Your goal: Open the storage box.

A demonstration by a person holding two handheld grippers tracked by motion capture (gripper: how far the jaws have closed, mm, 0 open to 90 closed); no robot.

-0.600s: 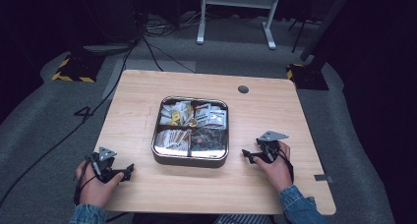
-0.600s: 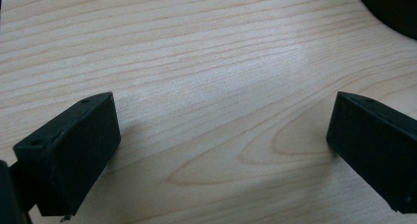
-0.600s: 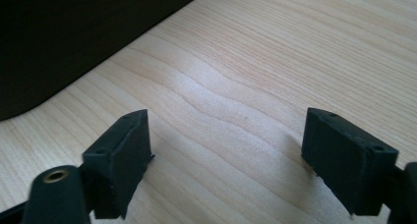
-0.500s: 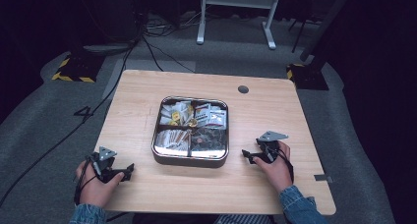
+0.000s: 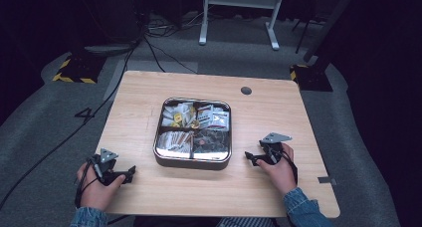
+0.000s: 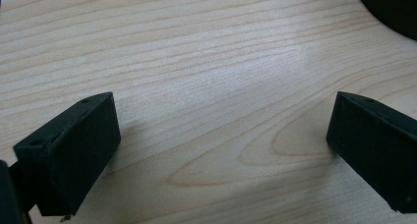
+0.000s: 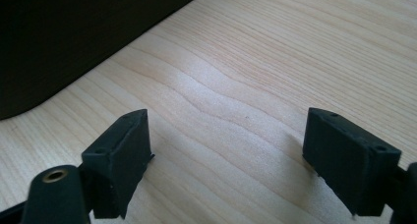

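So nothing's really started here, as far as I can tell; both hands are parked at the near edge of the bench (image 5: 149, 197), left gripper (image 5: 130, 174) by the near left corner and right gripper (image 5: 249, 158) toward the near right side; jaws on both are spread wide with just bare wood between them, holding nothing; the gripper views show that clearly, jaws resting low over the grain.

Between them, a bit further in around the middle of the bench, sits the tray (image 5: 193, 162); it's a square metal one with rounded corners, split into compartments full of small packets; each gripper sits off to its own side of it, near but not touching; so I'd say all the actual work is left, picking or sorting or whatever.

Hard to read what the packets are, too small; the tray's wall is just a dark blur in the gripper views; beyond the far edge it's cables and a stand on dark floor.
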